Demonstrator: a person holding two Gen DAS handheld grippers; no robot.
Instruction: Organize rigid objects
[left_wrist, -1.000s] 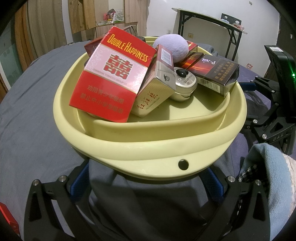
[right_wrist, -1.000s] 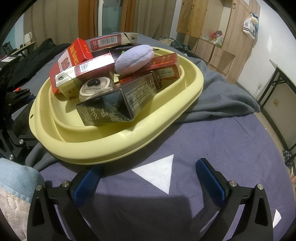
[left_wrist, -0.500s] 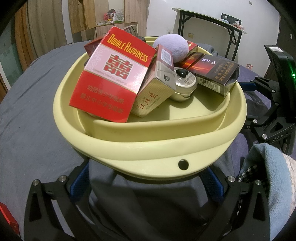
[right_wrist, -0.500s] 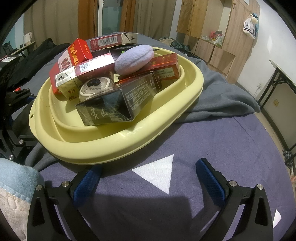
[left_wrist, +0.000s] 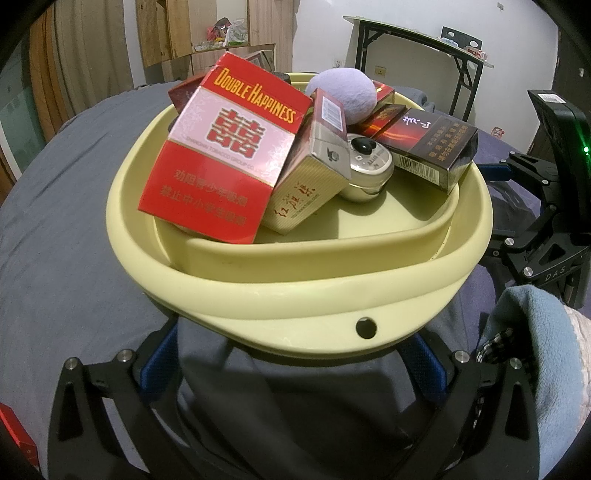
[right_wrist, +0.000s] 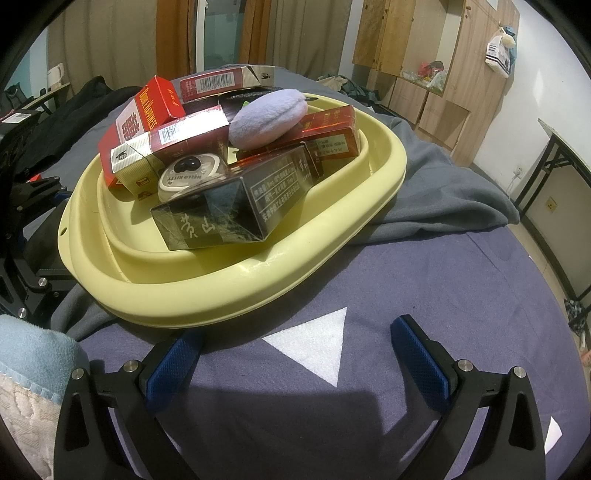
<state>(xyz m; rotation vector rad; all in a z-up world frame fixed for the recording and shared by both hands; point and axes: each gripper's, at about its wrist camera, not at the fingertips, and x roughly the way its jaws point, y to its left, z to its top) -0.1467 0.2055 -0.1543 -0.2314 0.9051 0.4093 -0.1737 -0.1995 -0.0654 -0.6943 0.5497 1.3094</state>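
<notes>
A pale yellow basin (left_wrist: 295, 295) (right_wrist: 258, 273) sits on a bed with grey and purple cloth. It holds several boxes: a red Double Happiness box (left_wrist: 225, 147) (right_wrist: 136, 118), a cream and red box (left_wrist: 310, 177), a black box (left_wrist: 432, 144) (right_wrist: 236, 206), a red box (right_wrist: 328, 136). A round silver tin (left_wrist: 369, 166) (right_wrist: 192, 173) and a purple plush pad (left_wrist: 343, 94) (right_wrist: 269, 118) lie among them. My left gripper (left_wrist: 291, 365) is open just below the basin's near rim. My right gripper (right_wrist: 295, 354) is open and empty over the purple sheet.
A red box corner (left_wrist: 14, 439) lies at the far left. A blue fleece cloth (left_wrist: 535, 362) lies beside my left gripper. A grey blanket (right_wrist: 443, 199) is bunched behind the basin. Wooden cabinets (right_wrist: 417, 55) and a folding table (left_wrist: 417, 51) stand beyond the bed.
</notes>
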